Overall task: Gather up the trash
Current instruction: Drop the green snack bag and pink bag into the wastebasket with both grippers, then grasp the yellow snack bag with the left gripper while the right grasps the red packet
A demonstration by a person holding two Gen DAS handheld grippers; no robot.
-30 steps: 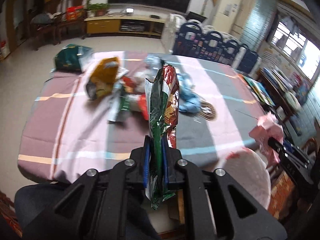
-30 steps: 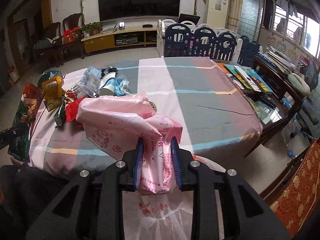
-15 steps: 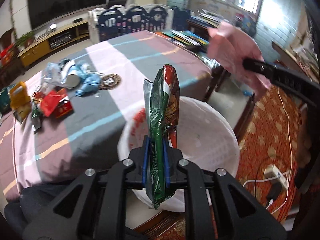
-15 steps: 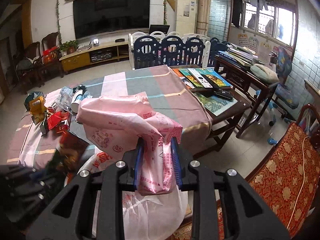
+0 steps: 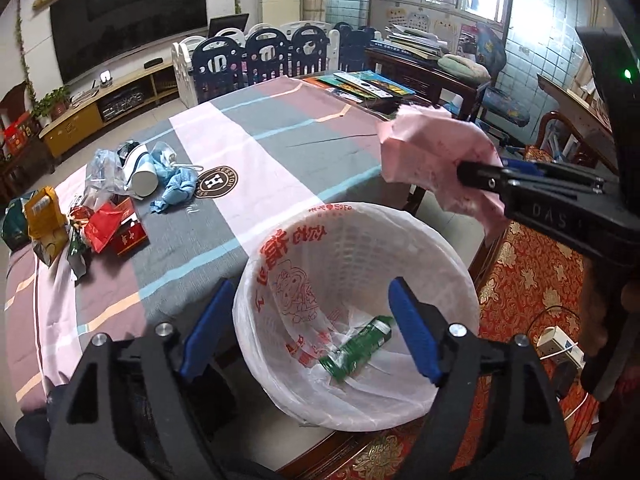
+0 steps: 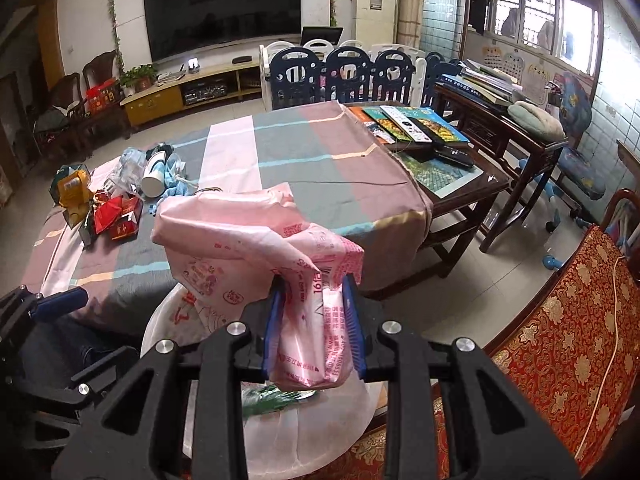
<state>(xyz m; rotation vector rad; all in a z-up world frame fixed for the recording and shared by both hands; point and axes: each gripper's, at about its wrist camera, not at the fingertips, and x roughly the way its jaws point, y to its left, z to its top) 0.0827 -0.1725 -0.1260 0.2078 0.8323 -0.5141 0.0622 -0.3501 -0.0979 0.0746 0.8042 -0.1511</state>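
My left gripper [image 5: 310, 302] is open and empty above a white lined trash basket [image 5: 456, 276] beside the table. A green snack wrapper [image 5: 356, 350] lies at the basket's bottom. My right gripper [image 6: 314, 300] is shut on a crumpled pink plastic bag [image 6: 240, 240] and holds it over the basket's rim [image 6: 160, 316]; the bag also shows in the left wrist view [image 5: 428, 156]. More trash lies in a pile [image 5: 100, 216] on the table's far left, also seen in the right wrist view [image 6: 108, 208].
A striped cloth covers the table [image 5: 280, 132]. Books and remotes [image 6: 408, 124] lie on a dark side table at the right. A red patterned chair [image 6: 568, 320] stands right of the basket. A power strip [image 5: 560, 346] lies on the floor.
My left gripper opened and dropped the green wrapper into the basket. My right gripper, still holding the pink bag, came closer over the basket.
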